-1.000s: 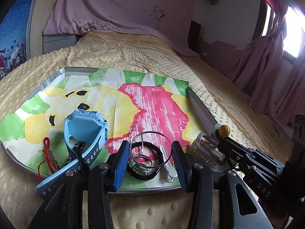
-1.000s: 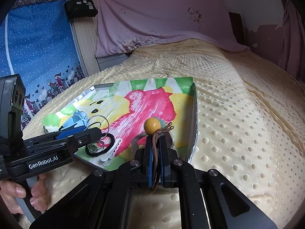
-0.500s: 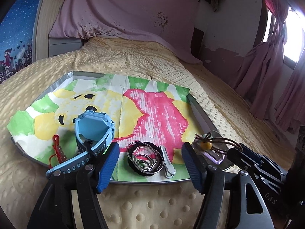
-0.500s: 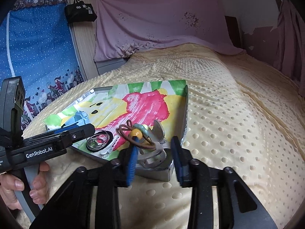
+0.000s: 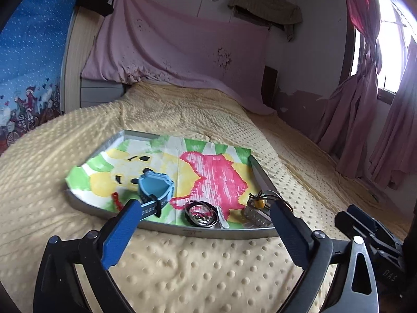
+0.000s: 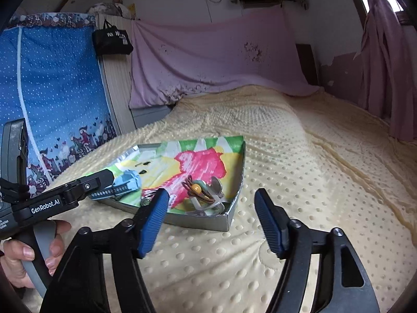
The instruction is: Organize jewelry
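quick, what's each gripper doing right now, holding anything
Left gripper: jaws opening, wide apart, nothing between them.
Right gripper: jaws opening, empty; the bead cord lies in the tray.

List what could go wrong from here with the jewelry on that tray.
1. The brown cord with the amber bead lies loosely over the clear hair clip and could slide off or tangle.
2. The silver bangles sit on the black band near the metal tray's front rim and might roll out if the soft yellow blanket shifts.
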Tool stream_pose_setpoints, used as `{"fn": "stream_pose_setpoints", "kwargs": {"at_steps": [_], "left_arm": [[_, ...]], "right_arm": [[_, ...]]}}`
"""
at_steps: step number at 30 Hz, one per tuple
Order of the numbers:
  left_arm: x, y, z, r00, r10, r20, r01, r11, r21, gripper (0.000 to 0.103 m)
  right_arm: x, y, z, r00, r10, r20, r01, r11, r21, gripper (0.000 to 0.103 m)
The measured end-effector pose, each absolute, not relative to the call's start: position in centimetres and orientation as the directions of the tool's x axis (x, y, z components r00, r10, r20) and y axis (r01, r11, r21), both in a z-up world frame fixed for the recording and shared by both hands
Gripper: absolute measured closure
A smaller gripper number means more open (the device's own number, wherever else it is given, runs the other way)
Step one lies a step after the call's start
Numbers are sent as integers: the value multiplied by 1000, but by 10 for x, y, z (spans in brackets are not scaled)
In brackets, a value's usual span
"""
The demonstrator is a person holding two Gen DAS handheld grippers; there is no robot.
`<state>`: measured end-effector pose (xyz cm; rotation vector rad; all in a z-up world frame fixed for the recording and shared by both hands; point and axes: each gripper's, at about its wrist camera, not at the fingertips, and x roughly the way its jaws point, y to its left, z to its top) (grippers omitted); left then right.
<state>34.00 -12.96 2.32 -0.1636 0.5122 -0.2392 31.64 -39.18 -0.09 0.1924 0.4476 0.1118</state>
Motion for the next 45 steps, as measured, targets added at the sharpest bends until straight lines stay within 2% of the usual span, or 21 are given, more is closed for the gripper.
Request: {"fn": "stream_pose_setpoints", "kwargs": {"at_steps": [3,6,11,13,18,32,45], "left_arm": [[316,-120,35,866,-254,-431,184,963,-199,0],[286,-110,49,890,-236,-391,175,967,-184,0],[242,-93,67,915,-212,-342,158,971,-179,0],[224,-87,73,925,-199,-324,150,974,-172,0],[182,-69,86,947,-157,-280,120,982,-147,0],[87,-27,94,971,-94,-219,69,990,-120,0],[25,-12,81,979,-76,-187,63,995,-73,0]], "right_arm": [[293,-388,14,914,147,-378,-70,975,210,27],[262,-383,29,933,149,-327,-77,972,223,12],[216,-369,54,953,152,-263,-96,972,214,11],[197,-363,63,959,154,-239,-102,971,215,7],[156,-354,78,969,149,-197,-104,969,223,6],[63,-327,90,974,148,-170,-112,973,204,1],[-5,-301,83,975,107,-194,-73,982,175,1]]}}
